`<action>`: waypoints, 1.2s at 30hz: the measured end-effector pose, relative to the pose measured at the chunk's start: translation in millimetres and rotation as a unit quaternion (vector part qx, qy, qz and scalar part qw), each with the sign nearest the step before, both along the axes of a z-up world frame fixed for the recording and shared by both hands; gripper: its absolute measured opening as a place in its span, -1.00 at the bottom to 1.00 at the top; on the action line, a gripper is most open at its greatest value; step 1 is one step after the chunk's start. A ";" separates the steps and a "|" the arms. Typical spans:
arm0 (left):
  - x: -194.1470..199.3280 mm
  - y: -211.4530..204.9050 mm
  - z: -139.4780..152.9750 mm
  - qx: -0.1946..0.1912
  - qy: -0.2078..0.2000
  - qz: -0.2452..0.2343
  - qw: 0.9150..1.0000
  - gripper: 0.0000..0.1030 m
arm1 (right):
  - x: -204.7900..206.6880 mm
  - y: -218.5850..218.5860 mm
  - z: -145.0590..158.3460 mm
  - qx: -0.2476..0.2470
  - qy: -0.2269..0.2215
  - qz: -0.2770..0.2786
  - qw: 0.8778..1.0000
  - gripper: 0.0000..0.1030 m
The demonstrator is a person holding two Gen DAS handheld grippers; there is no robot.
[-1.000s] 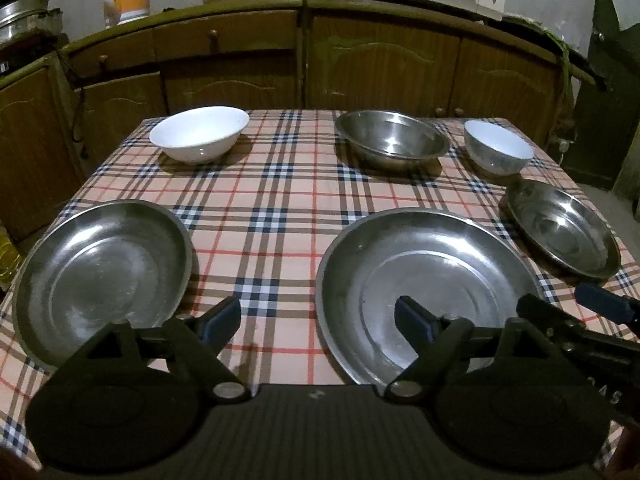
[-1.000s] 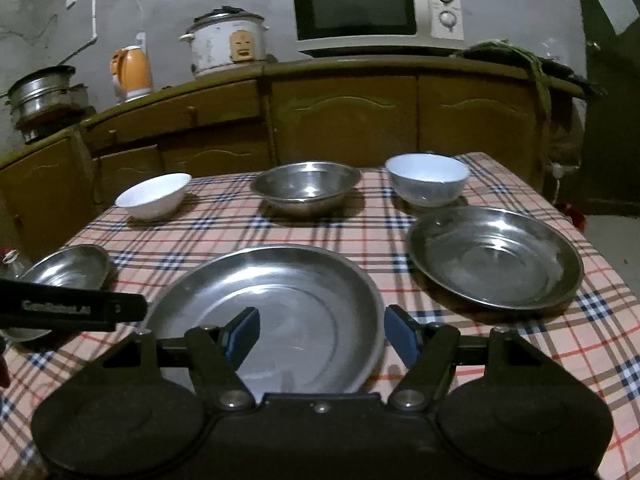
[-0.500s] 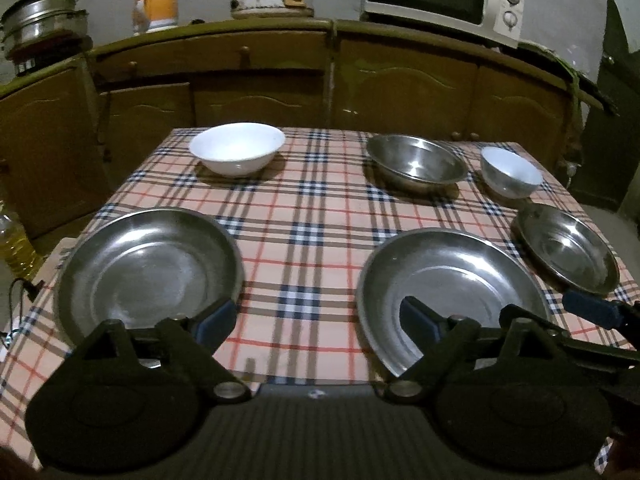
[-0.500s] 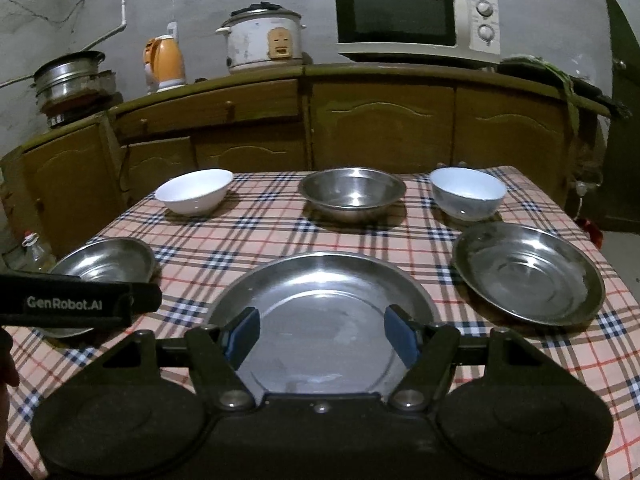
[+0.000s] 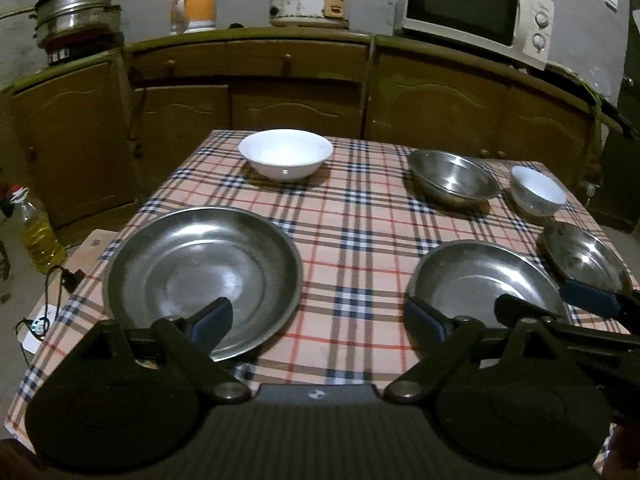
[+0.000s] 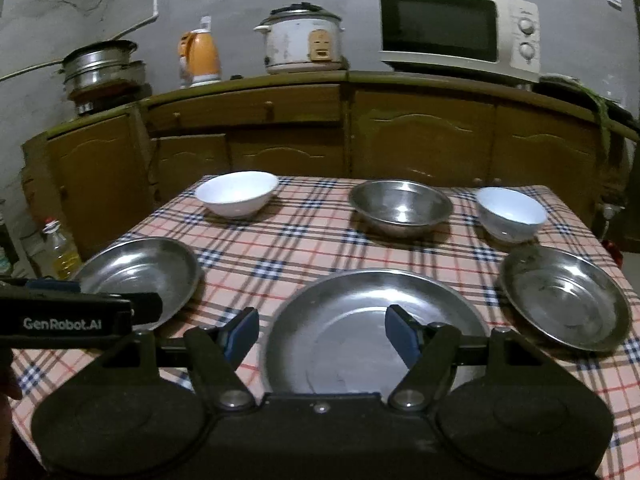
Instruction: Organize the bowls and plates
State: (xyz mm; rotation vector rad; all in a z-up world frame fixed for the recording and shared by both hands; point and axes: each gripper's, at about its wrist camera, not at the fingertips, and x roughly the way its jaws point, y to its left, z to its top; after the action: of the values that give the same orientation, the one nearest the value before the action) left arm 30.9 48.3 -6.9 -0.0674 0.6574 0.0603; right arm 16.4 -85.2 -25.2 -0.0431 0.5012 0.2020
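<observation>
On the plaid table [image 5: 360,240] lie three steel plates: one at the left [image 5: 202,276] [image 6: 140,276], a large middle one [image 5: 484,292] [image 6: 372,328] and a smaller right one [image 5: 584,258] [image 6: 564,296]. Along the far side stand a white bowl [image 5: 286,154] [image 6: 237,193], a steel bowl [image 5: 454,176] [image 6: 401,206] and a small white bowl [image 5: 538,190] [image 6: 511,213]. My left gripper [image 5: 320,320] is open and empty above the near edge, between the left and middle plates. My right gripper [image 6: 322,330] is open and empty over the middle plate's near rim.
Wooden cabinets [image 6: 420,136] run behind the table, carrying a microwave [image 6: 456,32], a rice cooker [image 6: 302,42], an orange kettle [image 6: 200,56] and stacked pots [image 6: 102,66]. An oil bottle [image 5: 36,232] stands on the floor at the left.
Both grippers have pulled back and risen from the table, so more of the cabinets and counter shows. Both stay open and empty. The dishes have not moved.
</observation>
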 end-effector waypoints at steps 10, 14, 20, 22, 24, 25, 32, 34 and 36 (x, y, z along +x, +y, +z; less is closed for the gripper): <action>-8.3 31.2 1.7 -0.009 -0.004 0.030 1.000 0.85 | 4.8 35.0 5.1 -0.005 -0.003 0.026 1.000 0.61; -10.3 40.5 2.8 -0.009 -0.007 0.040 0.999 0.85 | 6.5 47.6 6.8 -0.005 -0.005 0.036 0.999 0.61; -12.4 57.0 1.0 -0.013 -0.009 0.057 0.998 0.85 | 9.0 66.6 6.9 -0.005 -0.004 0.049 0.999 0.61; -13.8 62.5 -0.2 -0.013 -0.008 0.063 0.998 0.85 | 10.2 72.6 6.5 -0.006 -0.003 0.054 0.999 0.61; -14.3 67.7 -1.6 -0.013 -0.007 0.068 0.998 0.85 | 11.4 78.4 5.8 -0.006 -0.002 0.059 0.998 0.61; -14.8 70.0 -2.3 -0.014 -0.008 0.069 0.997 0.85 | 11.8 81.0 5.5 -0.006 -0.002 0.061 0.998 0.61; -12.4 87.0 -10.7 -0.023 -0.001 0.084 0.996 0.85 | 19.4 100.8 0.9 -0.009 0.003 0.073 0.997 0.61; -10.9 91.8 -13.3 -0.024 0.001 0.087 0.996 0.85 | 22.3 105.5 -1.0 -0.008 0.005 0.076 0.997 0.61; -9.6 96.3 -15.2 -0.026 0.003 0.091 0.996 0.85 | 25.4 110.7 -3.5 -0.008 0.008 0.080 0.997 0.61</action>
State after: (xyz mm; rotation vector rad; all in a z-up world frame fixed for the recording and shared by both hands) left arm 21.3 144.6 -22.1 -0.1776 0.6571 0.2183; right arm 41.8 25.4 -28.7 -0.0976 0.5157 0.3552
